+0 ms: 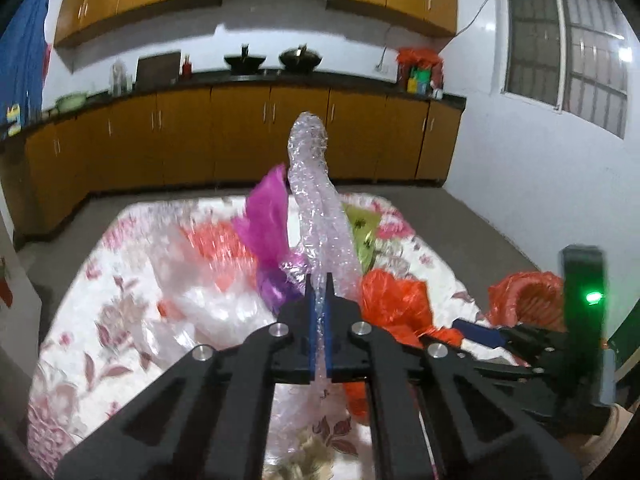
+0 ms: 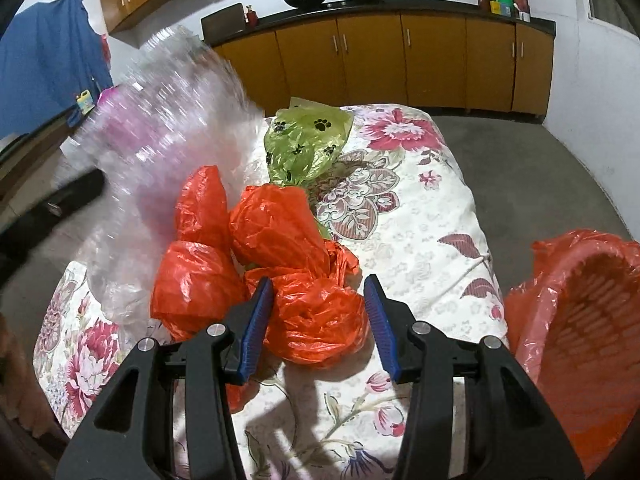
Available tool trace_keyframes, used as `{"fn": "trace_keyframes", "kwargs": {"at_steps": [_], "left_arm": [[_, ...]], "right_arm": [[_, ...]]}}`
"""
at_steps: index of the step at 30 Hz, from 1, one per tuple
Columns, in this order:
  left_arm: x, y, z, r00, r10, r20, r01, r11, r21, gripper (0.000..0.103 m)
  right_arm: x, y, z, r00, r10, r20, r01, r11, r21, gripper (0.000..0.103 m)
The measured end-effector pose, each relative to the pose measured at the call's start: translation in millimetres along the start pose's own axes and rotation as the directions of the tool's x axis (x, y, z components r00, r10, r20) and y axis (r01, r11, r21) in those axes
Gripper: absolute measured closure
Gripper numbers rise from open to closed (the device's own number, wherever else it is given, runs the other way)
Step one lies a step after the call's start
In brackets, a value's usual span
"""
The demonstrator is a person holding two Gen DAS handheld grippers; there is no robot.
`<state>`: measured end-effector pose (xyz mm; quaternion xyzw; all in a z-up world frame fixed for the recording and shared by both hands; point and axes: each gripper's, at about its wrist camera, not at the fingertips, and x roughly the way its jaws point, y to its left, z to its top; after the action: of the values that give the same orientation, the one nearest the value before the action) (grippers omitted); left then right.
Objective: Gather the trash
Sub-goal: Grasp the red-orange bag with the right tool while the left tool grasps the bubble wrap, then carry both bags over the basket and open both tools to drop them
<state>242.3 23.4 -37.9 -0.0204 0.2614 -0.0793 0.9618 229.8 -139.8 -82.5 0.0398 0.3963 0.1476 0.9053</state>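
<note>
Barely started: my left gripper (image 1: 319, 280) is clamped on the bubble wrap (image 1: 316, 200) at frame centre, right gripper (image 2: 318, 300) half open around an orange bag (image 2: 316, 328) w/o pinching, rest still on table (image 2: 420, 208), bin (image 2: 592, 320) lower right looks empty.

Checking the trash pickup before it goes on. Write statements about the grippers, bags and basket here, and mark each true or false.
1. The left gripper is shut on bubble wrap. True.
2. The right gripper is clamped shut on the green paw-print bag. False: it stands open around an orange plastic bag.
3. The basket is lined with orange plastic. True.
4. The table is bare wood. False: a floral cloth covers it.
</note>
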Motion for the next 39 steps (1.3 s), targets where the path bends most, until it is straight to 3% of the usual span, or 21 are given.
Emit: {"fn": "trace_keyframes", "kwargs": {"at_steps": [6, 14, 20, 39], "left_arm": [[-31.2, 9.5, 17.6, 0.997, 0.017, 0.081, -0.017, 1.0, -0.009, 0.098], [-54.0, 26.0, 27.5, 0.989, 0.06, 0.132, -0.056, 0.998, -0.037, 0.098], [-60.9, 22.9, 26.2, 0.988, 0.058, 0.142, -0.055, 0.998, -0.026, 0.099], [-80.8, 4.5, 22.9, 0.988, 0.008, 0.153, -0.008, 1.0, 0.002, 0.098]], "right_arm": [[7.0, -3.4, 0.9, 1.0, 0.012, -0.017, -0.012, 1.0, -0.006, 0.051], [20.6, -3.9, 0.4, 0.998, 0.028, -0.064, -0.028, 1.0, -0.004, 0.049], [12.2, 0.1, -3.8, 0.998, 0.021, -0.067, -0.023, 0.999, -0.032, 0.064], [-70.6, -22.7, -29.6, 0.998, -0.033, 0.06, 0.03, 0.999, 0.038, 0.073]]}}
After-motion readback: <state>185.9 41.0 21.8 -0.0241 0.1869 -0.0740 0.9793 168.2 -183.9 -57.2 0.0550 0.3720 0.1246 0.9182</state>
